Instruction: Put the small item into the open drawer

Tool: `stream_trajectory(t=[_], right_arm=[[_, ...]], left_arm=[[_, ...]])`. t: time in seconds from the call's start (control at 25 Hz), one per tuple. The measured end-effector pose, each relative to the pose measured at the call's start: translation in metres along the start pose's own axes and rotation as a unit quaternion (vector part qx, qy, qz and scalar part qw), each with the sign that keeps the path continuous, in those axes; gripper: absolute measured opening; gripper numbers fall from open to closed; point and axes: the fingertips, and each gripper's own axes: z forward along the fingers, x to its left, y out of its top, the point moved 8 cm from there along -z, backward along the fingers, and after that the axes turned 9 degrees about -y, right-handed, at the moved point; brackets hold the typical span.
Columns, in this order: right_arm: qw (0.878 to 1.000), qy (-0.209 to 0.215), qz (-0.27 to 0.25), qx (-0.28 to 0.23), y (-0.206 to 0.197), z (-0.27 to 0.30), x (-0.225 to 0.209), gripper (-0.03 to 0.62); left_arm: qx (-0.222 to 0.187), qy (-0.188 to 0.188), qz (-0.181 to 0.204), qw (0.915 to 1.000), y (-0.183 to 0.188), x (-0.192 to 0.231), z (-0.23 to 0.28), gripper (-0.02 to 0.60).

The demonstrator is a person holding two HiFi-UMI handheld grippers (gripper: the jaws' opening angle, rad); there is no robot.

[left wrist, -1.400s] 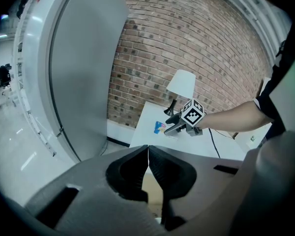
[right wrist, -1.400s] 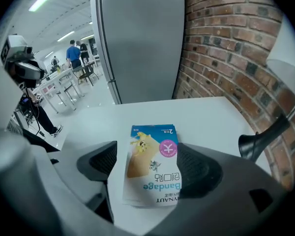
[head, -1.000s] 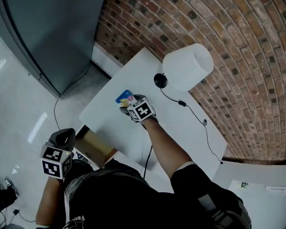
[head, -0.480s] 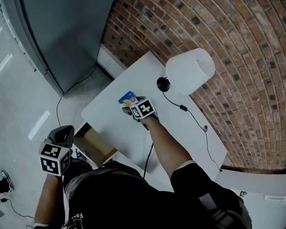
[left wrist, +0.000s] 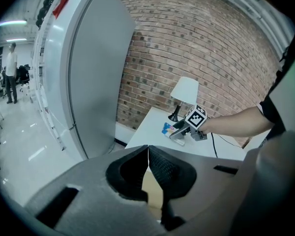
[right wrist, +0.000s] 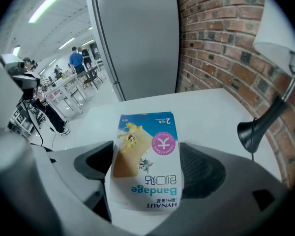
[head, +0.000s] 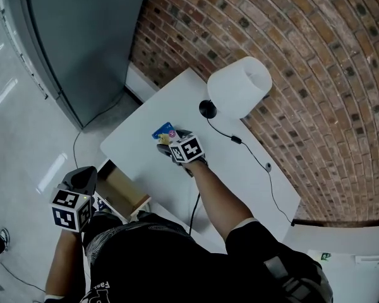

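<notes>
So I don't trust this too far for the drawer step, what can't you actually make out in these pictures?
- Inside the open drawer: in the head view it is partly covered by the tabletop and the person's body. In the left gripper view the shut left tongs block it.
- The right tongs: head view, too small, partly under their marker cube.
- Whether the bandage box is off the table: right gripper view, the box hides its own underside.

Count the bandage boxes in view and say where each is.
1. The blue-and-white cardboard bandage box sits gripped between the jaws of the right gripper, at the white table. More could lie hidden in the open drawer.
</notes>
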Motion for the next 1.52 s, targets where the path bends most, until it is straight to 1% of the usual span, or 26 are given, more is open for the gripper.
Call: stream_trajectory(t=[0.2,0.32,0.44,0.68,0.96,1.12,1.28,1.4,1.52], right_arm=[[1.000,0.013,0.003,-0.027,-0.010,-0.028,0.011,0.408],[0.999,0.023,-0.005,-0.041,-0.018,-0.043,0.019,0.408],[0.998,0.035,-0.011,-0.054,-0.027,-0.055,0.026,0.408],[0.995,0.058,-0.038,-0.071,-0.037,-0.071,0.047,0.408],[0.988,0.094,-0.080,-0.089,-0.040,-0.085,0.092,0.408],[0.981,0.106,-0.131,-0.095,-0.039,-0.095,0.131,0.408],[0.968,0.111,-0.204,-0.091,-0.043,-0.098,0.177,0.408],[0.954,0.106,-0.268,-0.081,-0.048,-0.097,0.213,0.408],[0.934,0.100,-0.338,-0.062,-0.059,-0.104,0.250,0.408]], left_arm=[[-0.006,0.006,0.002,1.0000,-0.007,-0.024,-0.001,0.018],[-0.007,0.012,-0.005,0.9999,-0.017,-0.039,-0.003,0.018],[-0.016,0.020,-0.014,0.9996,-0.026,-0.052,-0.006,0.018],[-0.026,0.046,-0.025,0.9983,-0.047,-0.076,-0.019,0.018],[-0.043,0.075,-0.041,0.9954,-0.073,-0.090,-0.049,0.018],[-0.051,0.086,-0.050,0.9937,-0.089,-0.091,-0.068,0.018],[-0.058,0.091,-0.057,0.9926,-0.105,-0.084,-0.088,0.018],[-0.064,0.087,-0.068,0.9918,-0.121,-0.078,-0.104,0.018],[-0.063,0.085,-0.078,0.9913,-0.142,-0.076,-0.124,0.018]])
